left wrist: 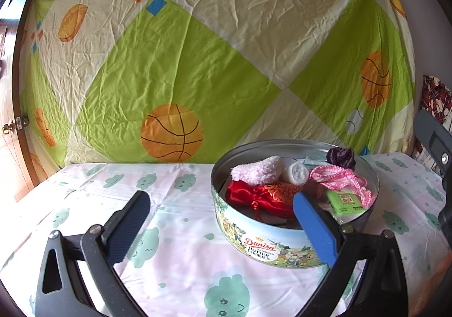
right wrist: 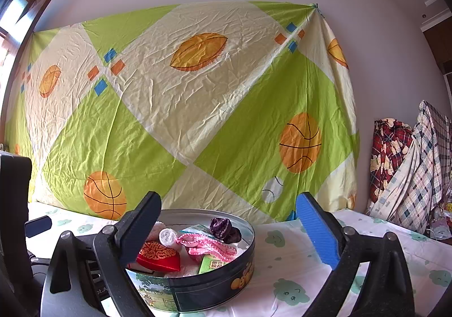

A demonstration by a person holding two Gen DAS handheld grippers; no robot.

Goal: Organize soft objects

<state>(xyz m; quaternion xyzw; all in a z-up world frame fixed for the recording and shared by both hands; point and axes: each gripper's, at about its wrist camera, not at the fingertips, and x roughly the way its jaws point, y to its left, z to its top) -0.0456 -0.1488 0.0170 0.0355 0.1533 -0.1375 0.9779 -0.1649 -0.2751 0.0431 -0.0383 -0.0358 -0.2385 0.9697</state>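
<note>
**Soft goods piled in the tin**

Fabric items fill the round cookie tin (left wrist: 282,243) on the table's right: a red pouch (left wrist: 254,198), fluffy pink sock (left wrist: 258,170) and pink crochet piece (left wrist: 339,178). All look light and squashy; pinch each mid-bulk. Left gripper (left wrist: 223,220) and right gripper (right wrist: 230,228) both gape, empty.

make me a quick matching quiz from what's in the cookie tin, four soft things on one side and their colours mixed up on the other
Things:
1. drawstring pouch
2. fuzzy sock
3. scrunchie
4. tissue pack

Colours:
A. dark purple
B. green
C. red
D. pale pink

All four lie in the cookie tin.

Pairs: 1-C, 2-D, 3-A, 4-B
</note>
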